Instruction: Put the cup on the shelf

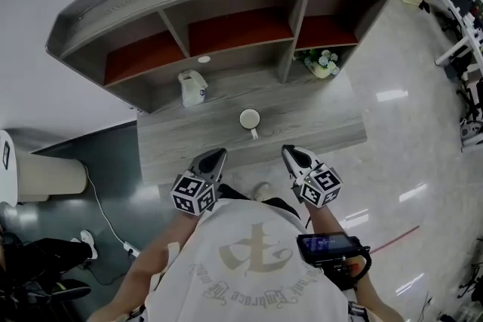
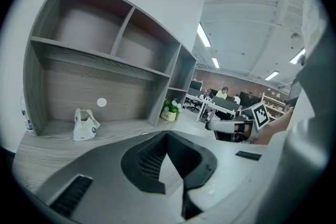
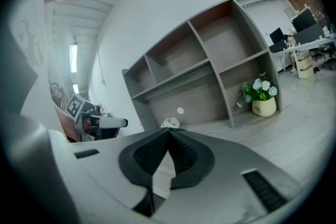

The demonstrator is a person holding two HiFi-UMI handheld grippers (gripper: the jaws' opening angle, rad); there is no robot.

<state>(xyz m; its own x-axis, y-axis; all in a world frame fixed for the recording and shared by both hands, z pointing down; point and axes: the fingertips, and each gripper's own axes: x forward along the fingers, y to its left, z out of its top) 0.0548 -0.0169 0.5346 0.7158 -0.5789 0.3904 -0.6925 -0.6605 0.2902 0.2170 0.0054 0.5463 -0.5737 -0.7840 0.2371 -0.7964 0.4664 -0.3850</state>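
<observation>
Plainly, the cup (image 1: 250, 119) is seen upright on the worktop (image 1: 332, 124), a little ahead of the left gripper (image 1: 219, 154) and the right gripper (image 1: 287, 151) and between them. Both pairs of fingers are pressed together and nothing is held. For a clean pick, one gripper's fingers should be opened wide first, then brought level round the cup's wall, before the shelf (image 1: 226, 34) is approached.

Glossy floor (image 1: 400, 132), white wall (image 1: 30, 49), office desks (image 2: 222, 104)
</observation>
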